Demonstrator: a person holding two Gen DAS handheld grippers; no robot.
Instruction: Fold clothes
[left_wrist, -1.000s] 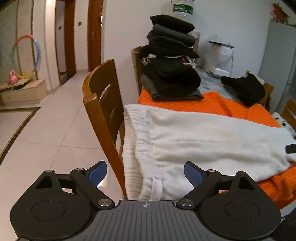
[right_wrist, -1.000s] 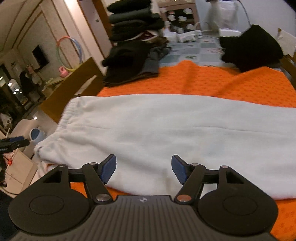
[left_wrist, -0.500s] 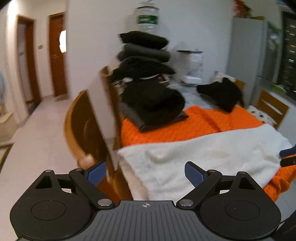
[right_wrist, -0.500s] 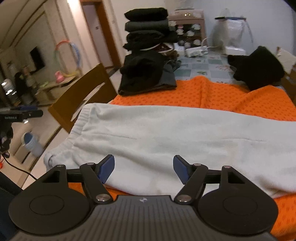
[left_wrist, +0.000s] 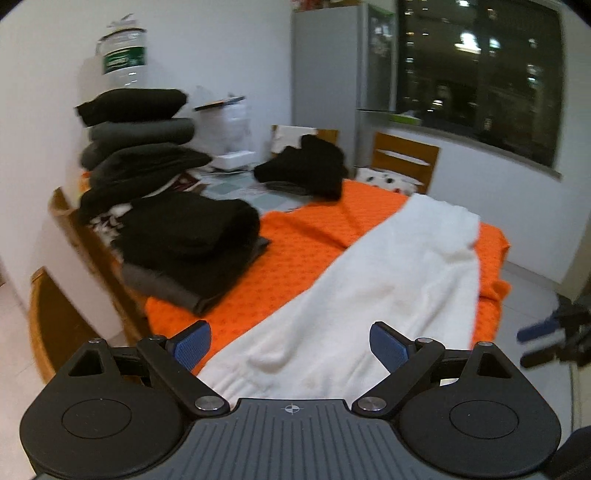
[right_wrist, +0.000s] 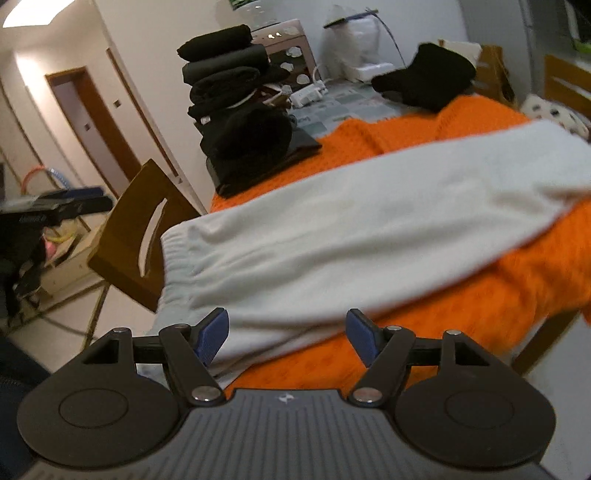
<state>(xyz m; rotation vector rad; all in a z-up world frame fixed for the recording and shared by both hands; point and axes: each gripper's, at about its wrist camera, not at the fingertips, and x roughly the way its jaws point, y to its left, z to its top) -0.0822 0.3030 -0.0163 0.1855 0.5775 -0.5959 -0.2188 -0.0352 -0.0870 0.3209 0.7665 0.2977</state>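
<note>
I'm seeing white walls, a dark night window (left_wrist: 476, 74), a grey fridge (left_wrist: 332, 66), wooden chairs (right_wrist: 144, 229) and brown doors (right_wrist: 107, 125).

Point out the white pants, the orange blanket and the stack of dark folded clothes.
white pants (right_wrist: 332, 236), right wrist view, middle of the fabric
orange blanket (left_wrist: 303, 236), left wrist view, bare patch
stack of dark folded clothes (left_wrist: 184, 225), left wrist view, big black bundle

readable text: none | water bottle (left_wrist: 123, 62) green label: print perhaps there, too blurred to read
</note>
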